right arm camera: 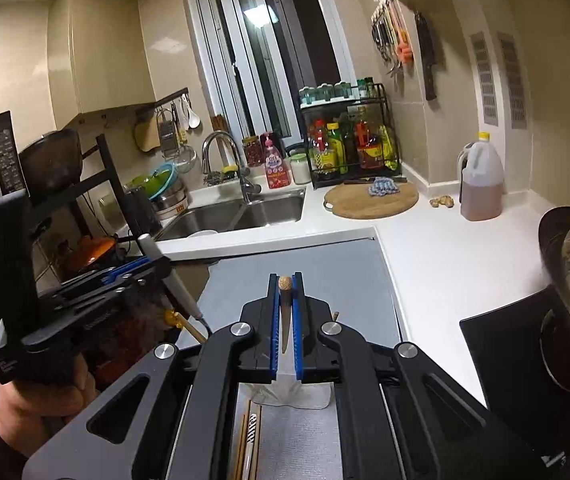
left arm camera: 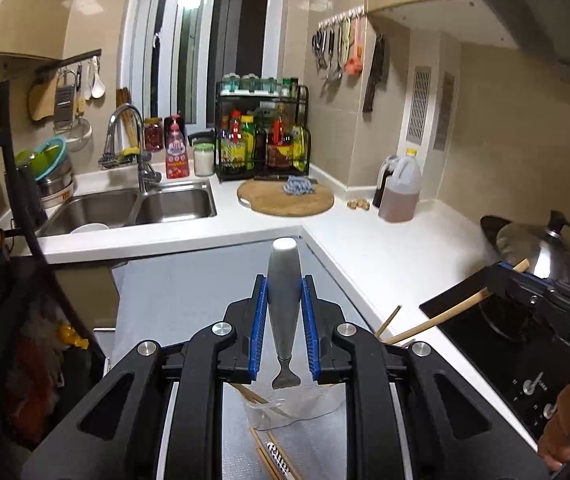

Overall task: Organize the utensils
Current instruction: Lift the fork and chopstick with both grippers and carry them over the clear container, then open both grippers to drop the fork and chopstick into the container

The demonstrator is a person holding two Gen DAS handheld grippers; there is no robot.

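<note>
My left gripper (left arm camera: 283, 284) is shut on a grey-handled utensil (left arm camera: 283, 304), handle end pointing away, metal neck hanging toward a clear plastic cup (left arm camera: 285, 408) that holds chopsticks. My right gripper (right arm camera: 285, 280) is shut on a wooden chopstick (right arm camera: 285, 320), its round end sticking up between the blue pads. The right gripper also shows in the left wrist view (left arm camera: 549, 304) with the chopstick (left arm camera: 437, 322) slanting down toward the cup. The left gripper shows in the right wrist view (right arm camera: 125, 276) with the grey utensil (right arm camera: 169, 276). Loose chopsticks (right arm camera: 249, 440) lie on the grey mat (right arm camera: 325, 272).
A white L-shaped counter (left arm camera: 385, 248) has a double sink (left arm camera: 133, 208), a round wooden board (left arm camera: 285, 198), an oil jug (left arm camera: 401, 188) and a condiment rack (left arm camera: 263, 136). A black cooktop (left arm camera: 497, 340) with a wok and lid (left arm camera: 541, 244) is on the right.
</note>
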